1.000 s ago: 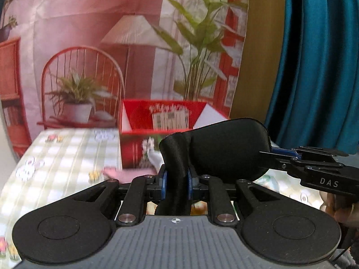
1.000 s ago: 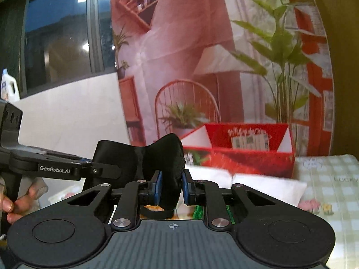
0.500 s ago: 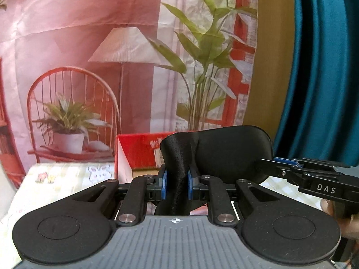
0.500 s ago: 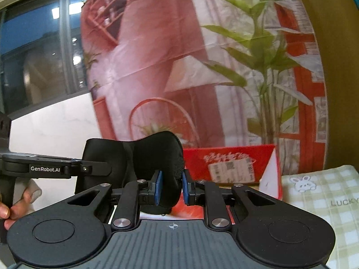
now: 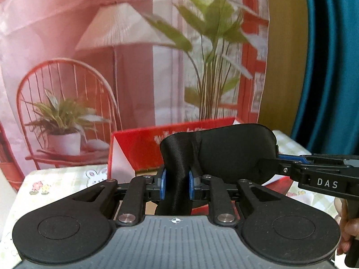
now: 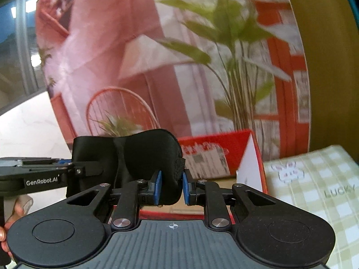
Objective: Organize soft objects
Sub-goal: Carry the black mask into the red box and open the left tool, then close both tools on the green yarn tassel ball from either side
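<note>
The left gripper (image 5: 176, 185) is clamped on the folded satin end of a black padded fabric sleep mask (image 5: 226, 154). Its blue pads (image 5: 163, 182) press the cloth from both sides, and its jaws have just been opening a little, with the fabric between them. The mask rises from this grip and spreads away to the gripper's right, where the right gripper (image 5: 269, 164) comes in from the side and pinches the far end.

From the right wrist view, the right gripper (image 6: 171, 187) is closed on the mask's (image 6: 143, 157) strap end, and the rest of the mask stretches off to its left toward the left gripper (image 6: 98, 168), which holds the other end. So the mask hangs in the air, held between the two tools.

Just beyond and below the mask stands an open red cardboard box (image 5: 143, 148) with white inner flaps, resting on a green-and-white checked tablecloth (image 6: 314, 190) printed with rabbits and small flowers. The cloth spreads to the right of the right gripper. Behind the box hangs a printed backdrop (image 5: 112, 56) of a lamp, a chair and potted plants. To the far right of the left gripper falls a teal curtain (image 5: 332, 67). A person's fingers (image 5: 346, 226) wrap the right tool's handle.
</note>
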A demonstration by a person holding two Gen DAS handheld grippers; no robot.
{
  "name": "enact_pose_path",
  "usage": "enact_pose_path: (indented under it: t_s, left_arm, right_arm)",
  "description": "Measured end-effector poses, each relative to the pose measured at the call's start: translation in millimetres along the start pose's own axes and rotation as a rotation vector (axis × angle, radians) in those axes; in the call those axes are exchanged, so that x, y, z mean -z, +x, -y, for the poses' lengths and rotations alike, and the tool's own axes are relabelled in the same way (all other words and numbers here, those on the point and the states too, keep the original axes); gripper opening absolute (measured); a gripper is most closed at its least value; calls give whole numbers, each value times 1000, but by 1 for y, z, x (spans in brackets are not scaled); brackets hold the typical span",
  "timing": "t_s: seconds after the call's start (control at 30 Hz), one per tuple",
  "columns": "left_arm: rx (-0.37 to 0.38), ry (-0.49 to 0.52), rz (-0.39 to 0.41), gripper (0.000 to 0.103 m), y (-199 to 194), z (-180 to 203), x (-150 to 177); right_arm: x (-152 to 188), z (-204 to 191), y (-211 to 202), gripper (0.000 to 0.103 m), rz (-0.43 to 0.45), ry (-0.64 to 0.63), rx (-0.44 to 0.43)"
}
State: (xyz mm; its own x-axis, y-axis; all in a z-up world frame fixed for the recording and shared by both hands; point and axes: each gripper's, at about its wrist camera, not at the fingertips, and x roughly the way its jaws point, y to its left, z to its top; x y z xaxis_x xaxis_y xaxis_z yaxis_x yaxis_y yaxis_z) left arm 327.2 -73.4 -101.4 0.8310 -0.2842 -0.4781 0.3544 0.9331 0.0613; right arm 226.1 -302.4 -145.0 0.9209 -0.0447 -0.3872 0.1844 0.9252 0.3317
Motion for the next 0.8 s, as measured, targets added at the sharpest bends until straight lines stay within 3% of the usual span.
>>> enact_pose_path:
  t_s: [0.17,0.3,0.63,0.73,0.8]
  left_arm:
    - [-17,40,-8,40,7,3,2]
    - [-40,37,-24,72,5,-1,6]
    - [-53,-36,-56,77,-13,-23,18]
    - [-47,-49,-59,77,-21,-25,23]
    - [-39,-55,-60,77,-29,-26,29]
  right_arm:
    - [8,10,8,22,-25,12,42]
    - [8,15,8,32,-40,13,83]
    - [16,16,-13,58,-18,-29,112]
    - [20,12,-23,71,0,-41,109]
    - [25,9,-31,85,17,-50,108]
